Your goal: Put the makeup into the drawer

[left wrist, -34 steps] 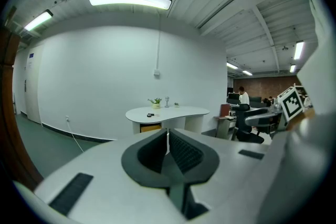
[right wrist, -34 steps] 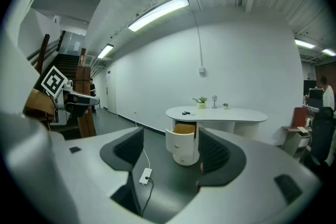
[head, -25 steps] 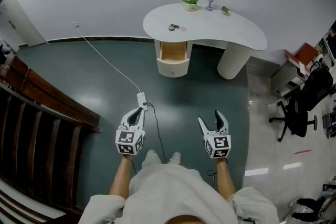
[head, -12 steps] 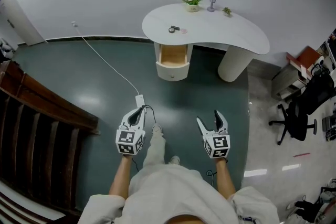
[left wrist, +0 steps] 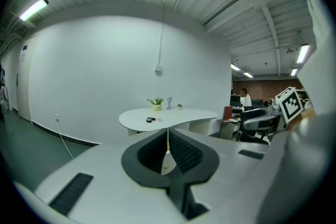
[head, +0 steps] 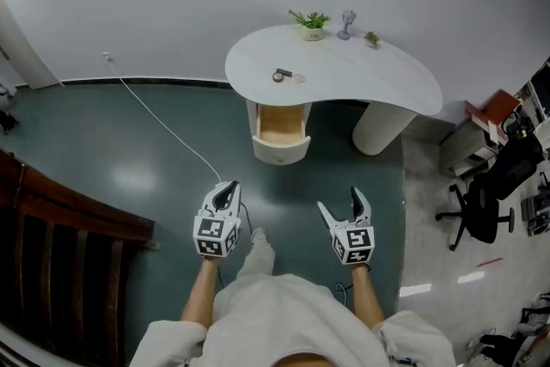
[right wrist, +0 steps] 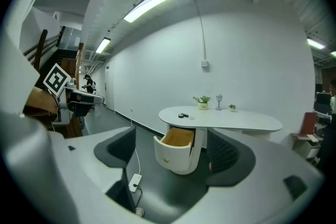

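The task was hardly begun. The makeup [head: 283, 76], a small dark piece with a pale pink one just beside it, lay on the white table [head: 378, 77], towards its left end. None of it was in the drawer [head: 281, 126] yet. The drawer stood pulled out under that end of the table, and its wooden inside looked bare. Both grippers were well apart from the table, over the dark floor [head: 155, 142]. The left gripper [head: 228, 188] had its jaws together, with nothing between them. The jaws of the right gripper [head: 341, 205] had just been opening and stood wide apart, also with nothing between them. In my judgement almost everything was left: to reach the table, to take up the makeup and to lay it in the drawer.
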`<state>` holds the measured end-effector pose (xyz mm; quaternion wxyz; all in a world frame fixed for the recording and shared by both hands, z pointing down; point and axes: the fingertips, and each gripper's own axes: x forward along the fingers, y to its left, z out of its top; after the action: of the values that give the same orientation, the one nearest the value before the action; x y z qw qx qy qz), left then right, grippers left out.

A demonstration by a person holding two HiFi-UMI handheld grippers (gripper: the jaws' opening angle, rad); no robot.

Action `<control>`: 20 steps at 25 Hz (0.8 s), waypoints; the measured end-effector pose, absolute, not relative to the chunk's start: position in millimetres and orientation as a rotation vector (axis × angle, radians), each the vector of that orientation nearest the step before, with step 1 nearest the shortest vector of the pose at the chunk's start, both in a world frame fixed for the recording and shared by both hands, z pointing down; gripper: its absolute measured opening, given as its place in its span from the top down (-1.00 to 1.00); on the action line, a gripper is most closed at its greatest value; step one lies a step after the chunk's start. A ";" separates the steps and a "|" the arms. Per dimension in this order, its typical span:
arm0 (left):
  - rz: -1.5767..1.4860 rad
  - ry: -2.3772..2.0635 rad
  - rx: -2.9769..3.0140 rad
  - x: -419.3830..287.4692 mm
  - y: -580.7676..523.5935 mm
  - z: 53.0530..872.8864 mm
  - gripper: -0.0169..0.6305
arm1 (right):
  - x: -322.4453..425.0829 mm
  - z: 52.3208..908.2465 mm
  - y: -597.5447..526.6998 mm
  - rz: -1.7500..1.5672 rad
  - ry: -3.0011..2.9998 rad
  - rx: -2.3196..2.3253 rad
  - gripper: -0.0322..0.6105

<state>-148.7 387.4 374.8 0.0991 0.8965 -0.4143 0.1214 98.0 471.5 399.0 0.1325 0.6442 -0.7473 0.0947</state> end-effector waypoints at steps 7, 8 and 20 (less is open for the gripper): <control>0.348 -1.175 2.663 -148.6 291.5 367.8 0.90 | 84.7 390.6 379.2 0.275 -2.159 1.850 -0.50; 0.348 -1.165 2.666 -147.2 277.9 368.3 0.90 | 84.6 390.3 366.1 0.277 -2.156 1.854 -0.51; 0.376 -1.044 2.712 -132.0 168.3 373.4 0.90 | 86.1 392.8 264.4 0.302 -2.101 1.909 -0.51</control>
<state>-132.0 168.3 373.4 0.1055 0.9203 -0.3543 0.1277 86.1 264.4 392.8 0.1429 0.6617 -0.7285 0.1046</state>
